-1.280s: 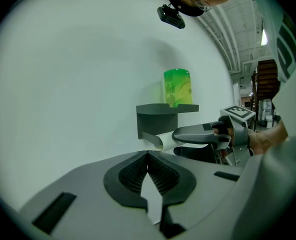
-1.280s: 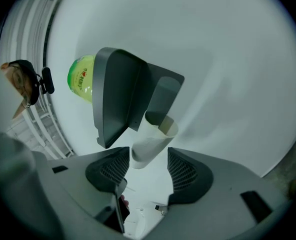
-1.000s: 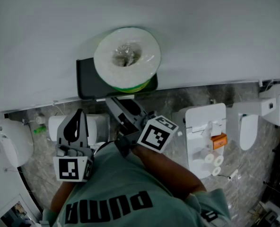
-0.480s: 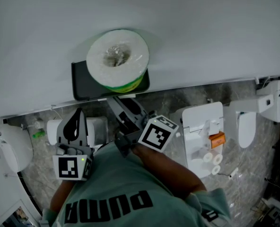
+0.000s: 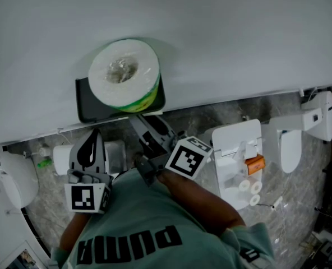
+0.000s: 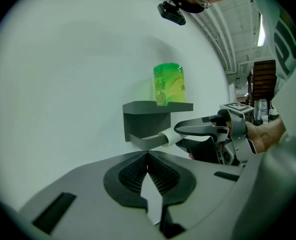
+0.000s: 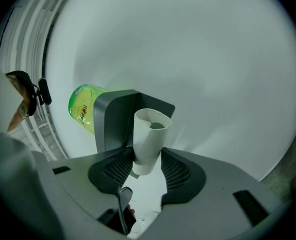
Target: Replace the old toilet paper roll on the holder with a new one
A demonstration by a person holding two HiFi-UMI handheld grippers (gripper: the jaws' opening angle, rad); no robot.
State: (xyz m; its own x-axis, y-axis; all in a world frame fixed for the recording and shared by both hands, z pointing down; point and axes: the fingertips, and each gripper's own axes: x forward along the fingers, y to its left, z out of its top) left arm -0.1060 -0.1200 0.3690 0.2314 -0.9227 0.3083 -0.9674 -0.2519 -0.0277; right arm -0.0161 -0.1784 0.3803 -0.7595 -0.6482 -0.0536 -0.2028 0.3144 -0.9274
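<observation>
Right hand-held gripper (image 7: 147, 156) gripped the empty cardboard tube (image 7: 150, 131) at the holder (image 7: 113, 119). Left hand-held gripper (image 6: 148, 160) was closed, empty. I feared a snag jolting the new roll (image 5: 124, 74) off the holder's top.

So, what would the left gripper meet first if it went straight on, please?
Most likely the lower arm of the grey wall holder, just ahead of the left gripper; depth is unclear.
</observation>
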